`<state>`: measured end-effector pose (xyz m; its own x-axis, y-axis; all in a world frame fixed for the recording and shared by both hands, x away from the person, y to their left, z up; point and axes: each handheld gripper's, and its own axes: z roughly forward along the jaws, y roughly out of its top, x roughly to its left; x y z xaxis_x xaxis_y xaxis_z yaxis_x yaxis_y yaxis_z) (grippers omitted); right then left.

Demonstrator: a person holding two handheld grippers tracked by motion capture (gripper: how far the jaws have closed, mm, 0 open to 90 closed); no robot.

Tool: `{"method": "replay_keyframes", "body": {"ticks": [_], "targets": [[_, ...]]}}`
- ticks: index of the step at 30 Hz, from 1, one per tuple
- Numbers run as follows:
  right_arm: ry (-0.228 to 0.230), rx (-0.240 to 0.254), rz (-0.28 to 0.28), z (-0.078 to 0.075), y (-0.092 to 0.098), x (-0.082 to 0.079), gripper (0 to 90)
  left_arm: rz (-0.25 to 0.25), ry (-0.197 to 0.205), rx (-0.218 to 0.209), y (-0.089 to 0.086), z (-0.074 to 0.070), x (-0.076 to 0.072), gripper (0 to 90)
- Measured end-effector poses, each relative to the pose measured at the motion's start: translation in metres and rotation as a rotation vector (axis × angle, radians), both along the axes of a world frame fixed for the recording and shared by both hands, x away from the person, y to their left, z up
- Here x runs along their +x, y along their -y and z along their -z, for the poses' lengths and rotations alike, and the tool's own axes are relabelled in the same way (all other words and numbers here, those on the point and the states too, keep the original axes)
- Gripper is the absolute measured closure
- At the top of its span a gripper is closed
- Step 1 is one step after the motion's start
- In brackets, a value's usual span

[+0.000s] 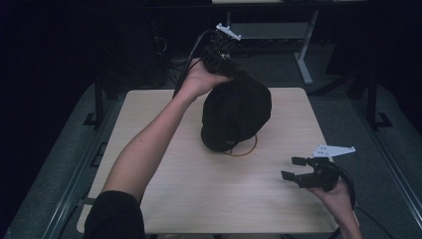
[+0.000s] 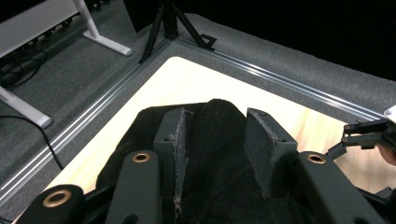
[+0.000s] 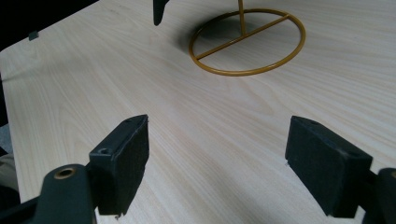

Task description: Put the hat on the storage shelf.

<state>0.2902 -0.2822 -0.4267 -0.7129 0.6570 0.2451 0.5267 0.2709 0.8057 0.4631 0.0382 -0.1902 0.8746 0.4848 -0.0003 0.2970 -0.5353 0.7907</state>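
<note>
Left tongs [image 1: 234, 69] at twelve o'clock, jaws pinched on the black cap [image 1: 236, 113] held over the gold wire stand [image 3: 247, 42], probably clear of the surface [image 1: 199, 189], right tongs [image 1: 293, 169] at four o'clock, gaping wide, empty

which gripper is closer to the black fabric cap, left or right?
Left. The left gripper is shut on the black fabric cap, pinching its top above the gold wire stand. The right gripper is open, off to the cap's right over the light wooden table.
</note>
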Motion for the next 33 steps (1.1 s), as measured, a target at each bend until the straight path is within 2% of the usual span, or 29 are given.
{"method": "replay_keyframes", "body": {"ticks": [2, 6, 17, 33], "targets": [[-0.004, 0.001, 0.004, 0.0, 0.0, 0.0, 20.5, 0.005, 0.0, 0.007, -0.003, -0.001, 0.0, 57.2], [-0.003, 0.0, 0.011, 0.001, 0.001, 0.0, 20.1, 0.004, 0.002, -0.006, -0.014, 0.0, -0.006, 56.1], [-0.002, -0.01, 0.02, 0.001, -0.002, 0.0, 19.1, -0.011, -0.014, -0.037, -0.037, 0.011, -0.018, 52.8], [-0.017, -0.016, 0.016, 0.004, -0.008, 0.003, 18.6, -0.033, -0.002, -0.069, -0.063, 0.022, -0.032, 43.9]]}}
